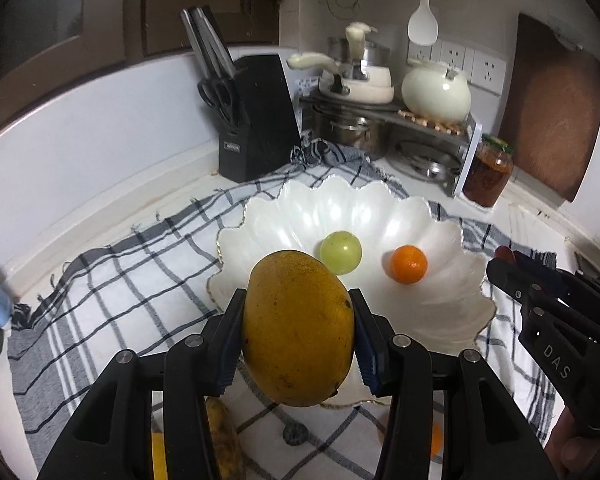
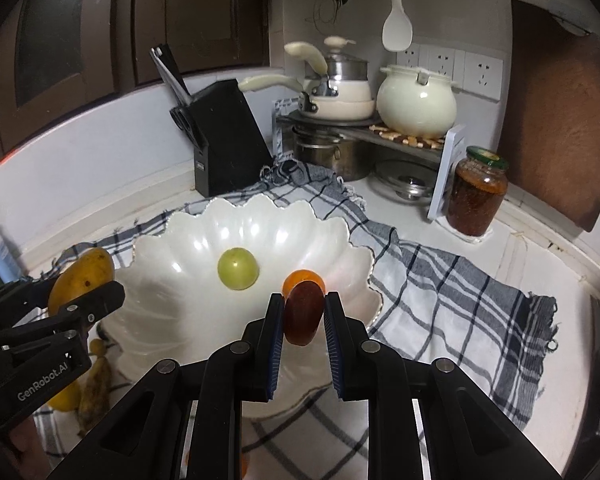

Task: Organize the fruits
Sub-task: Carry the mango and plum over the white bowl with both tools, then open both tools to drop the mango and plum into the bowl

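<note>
Red fruit (image 2: 304, 312) clear only right-wrist.

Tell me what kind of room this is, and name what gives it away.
Most likely a home kitchen counter. A knife block stands by the wall, stacked pots sit on a rack, and a rice paddle hangs above wall sockets.

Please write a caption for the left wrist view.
Left gripper holds a mango above the white bowl.

Yellow mango (image 1: 298, 330), white bowl (image 1: 380, 208), grey-checked cloth (image 1: 112, 292)
</note>
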`<state>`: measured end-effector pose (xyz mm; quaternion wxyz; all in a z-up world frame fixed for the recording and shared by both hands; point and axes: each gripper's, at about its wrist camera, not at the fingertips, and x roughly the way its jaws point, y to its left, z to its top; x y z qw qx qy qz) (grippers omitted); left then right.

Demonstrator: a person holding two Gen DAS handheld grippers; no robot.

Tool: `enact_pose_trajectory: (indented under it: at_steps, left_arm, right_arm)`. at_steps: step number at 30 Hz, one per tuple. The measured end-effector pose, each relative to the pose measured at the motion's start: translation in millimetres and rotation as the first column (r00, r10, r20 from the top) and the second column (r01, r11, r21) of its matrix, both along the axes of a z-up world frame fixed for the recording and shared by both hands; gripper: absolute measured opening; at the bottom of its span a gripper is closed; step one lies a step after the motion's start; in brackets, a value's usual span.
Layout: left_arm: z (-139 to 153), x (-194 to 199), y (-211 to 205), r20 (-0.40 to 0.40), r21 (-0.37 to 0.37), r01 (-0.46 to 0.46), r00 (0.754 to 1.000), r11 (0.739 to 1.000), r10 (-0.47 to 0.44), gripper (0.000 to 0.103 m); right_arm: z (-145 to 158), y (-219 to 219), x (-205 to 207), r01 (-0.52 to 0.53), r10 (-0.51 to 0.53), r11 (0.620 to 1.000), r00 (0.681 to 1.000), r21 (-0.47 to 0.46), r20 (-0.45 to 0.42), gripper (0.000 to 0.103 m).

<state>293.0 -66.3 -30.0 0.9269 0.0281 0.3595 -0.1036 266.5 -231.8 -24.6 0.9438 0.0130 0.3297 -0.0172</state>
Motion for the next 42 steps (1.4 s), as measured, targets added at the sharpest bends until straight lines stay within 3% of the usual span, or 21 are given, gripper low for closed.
enact_pose_trajectory:
  at_steps: [8, 14, 16, 18, 22, 24, 26, 29, 32, 42]
  left_arm:
    - [-20.5, 18.1, -5.0, -0.055, 0.0, 0.013, 0.998, 1.0, -0.013, 0.048]
    - [-30.1, 22.9, -6.8, -0.102, -0.007, 0.016, 0.995, 1.0, -0.016, 0.048]
    - [-29.2, 21.4, -5.5, -0.097, -0.009, 0.014, 0.995, 1.0, -0.015, 0.05]
    - [-23.6, 18.2, -5.2, -0.062, 0.014, 0.005, 0.998, 1.0, -0.004, 0.061]
    - [-12.4, 15.3, -1.9, -0.023, 0.037, -0.017, 1.0, 0.999, 0.018, 0.065]
    - [-9.0, 12.9, 0.8, -0.014, 0.041, -0.028, 0.999, 0.999, 0.029, 0.073]
    - [-5.3, 10.1, 3.8, -0.002, 0.041, -0.044, 0.999, 0.998, 0.044, 0.082]
    - [1.2, 4.2, 8.3, 0.023, 0.05, -0.072, 0.997, 0.996, 0.071, 0.095]
    - [8.1, -2.8, 12.1, 0.038, 0.049, -0.09, 0.995, 0.995, 0.089, 0.1]
    - [19.1, -27.7, 22.8, 0.06, 0.05, -0.117, 0.992, 0.992, 0.114, 0.102]
  right_arm:
    - [-25.1, -1.3, 19.9, -0.018, 0.02, 1.0, 0.997, 0.021, -0.08, 0.021]
    - [-30.9, 0.1, 21.8, -0.026, 0.028, 0.999, 0.995, 0.02, -0.094, 0.022]
    - [-30.9, 0.3, 21.9, -0.027, 0.029, 0.999, 0.995, 0.02, -0.093, 0.029]
    - [-28.0, -0.5, 20.1, -0.018, 0.02, 1.0, 0.997, 0.018, -0.08, 0.051]
    - [-19.9, -1.8, 15.0, 0.015, -0.015, 1.0, 0.999, 0.0, -0.049, 0.072]
    - [-15.6, -2.9, 12.1, 0.047, -0.047, 0.999, 0.998, -0.015, -0.035, 0.087]
    - [-11.2, -4.6, 8.5, 0.077, -0.077, 0.997, 0.997, -0.026, -0.022, 0.091]
    - [-5.5, -4.7, 4.7, 0.096, -0.096, 0.995, 0.995, -0.042, -0.013, 0.094]
    - [0.9, -3.0, -1.0, 0.098, -0.098, 0.994, 0.995, -0.053, -0.003, 0.094]
    - [16.5, 9.5, -30.2, 0.075, -0.073, 0.995, 0.997, -0.058, 0.038, 0.094]
